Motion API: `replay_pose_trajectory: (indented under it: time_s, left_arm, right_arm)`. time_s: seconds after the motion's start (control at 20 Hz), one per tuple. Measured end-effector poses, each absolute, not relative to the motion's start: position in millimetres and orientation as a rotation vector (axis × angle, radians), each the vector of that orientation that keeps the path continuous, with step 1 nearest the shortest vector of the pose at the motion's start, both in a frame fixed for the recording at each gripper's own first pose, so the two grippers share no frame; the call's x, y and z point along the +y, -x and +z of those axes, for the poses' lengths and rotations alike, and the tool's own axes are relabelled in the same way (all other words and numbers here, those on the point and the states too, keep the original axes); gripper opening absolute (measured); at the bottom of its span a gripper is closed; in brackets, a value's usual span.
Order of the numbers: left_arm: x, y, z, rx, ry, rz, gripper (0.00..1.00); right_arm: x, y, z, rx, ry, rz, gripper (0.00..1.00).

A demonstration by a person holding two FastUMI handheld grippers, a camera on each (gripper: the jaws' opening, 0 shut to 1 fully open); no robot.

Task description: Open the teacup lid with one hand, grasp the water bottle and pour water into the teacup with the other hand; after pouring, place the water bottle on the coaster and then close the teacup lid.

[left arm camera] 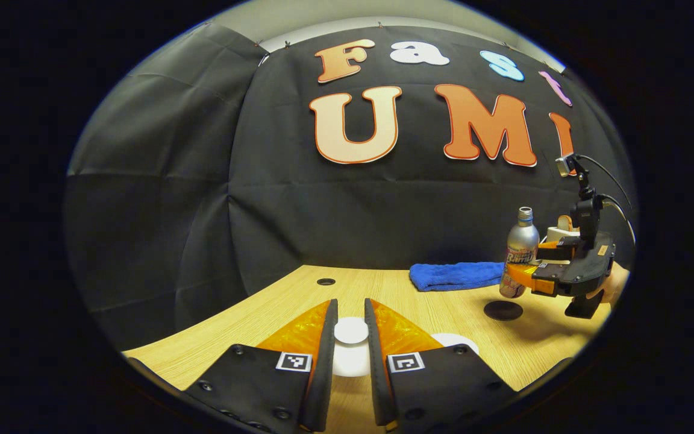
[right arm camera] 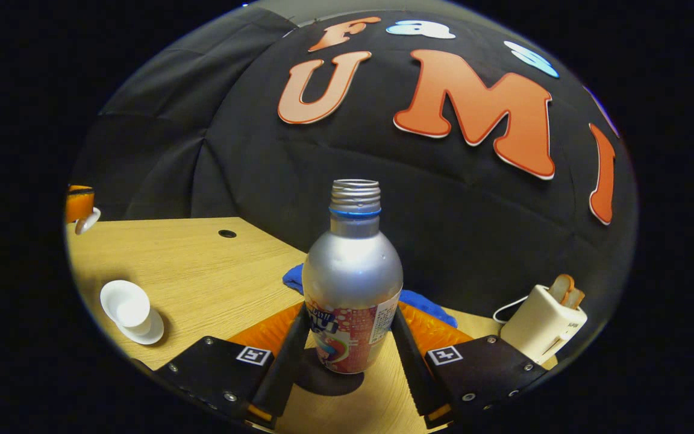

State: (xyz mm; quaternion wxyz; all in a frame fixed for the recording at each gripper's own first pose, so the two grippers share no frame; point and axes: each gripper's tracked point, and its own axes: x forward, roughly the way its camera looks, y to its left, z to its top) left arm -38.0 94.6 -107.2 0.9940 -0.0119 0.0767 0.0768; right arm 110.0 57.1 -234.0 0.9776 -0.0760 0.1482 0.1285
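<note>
My left gripper (left arm camera: pixel 351 305) is shut on the white teacup lid (left arm camera: pixel 351 331), holding it over the table. The saucer's rim (left arm camera: pixel 458 342) peeks out from behind its right finger. In the right gripper view the uncovered white teacup (right arm camera: pixel 125 305) stands on its saucer at the left. Farther left is the left gripper (right arm camera: pixel 79 204) with the lid (right arm camera: pixel 88 222). My right gripper (right arm camera: pixel 350 313) is shut on the silver, capless water bottle (right arm camera: pixel 352 271), which is upright directly over the black coaster (right arm camera: pixel 323 381). From the left gripper view the bottle (left arm camera: pixel 522 241) hangs just above the coaster (left arm camera: pixel 502 310) in the right gripper (left arm camera: pixel 526 276).
A blue cloth (left arm camera: pixel 455 275) lies by the back wall behind the bottle. A white toaster (right arm camera: pixel 543 322) with bread in it stands at the right. The wooden table (right arm camera: pixel 202 265) has a small round hole (right arm camera: pixel 227 233) near the wall.
</note>
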Motion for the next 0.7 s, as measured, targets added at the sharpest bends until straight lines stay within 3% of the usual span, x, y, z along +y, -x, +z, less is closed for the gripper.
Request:
replay_pose_trajectory:
  time_s: [0.15,0.2,0.6,0.7]
  left_arm:
    - [91,36,-112,0.169,0.024,0.152,0.29]
    - [91,36,-113,0.172,0.022,0.152,0.32]
    - [71,27,-114,0.176,0.041,0.113,0.29]
    - [62,25,-114,0.176,0.052,0.096,0.32]
  right_arm:
    - [60,-107,-254,0.354,0.092,0.268,0.77]
    - [60,-106,-258,0.358,0.087,0.263,0.80]
    - [53,-107,-272,0.399,0.014,0.234,0.80]
    - [51,-107,-272,0.406,-0.010,0.224,0.80]
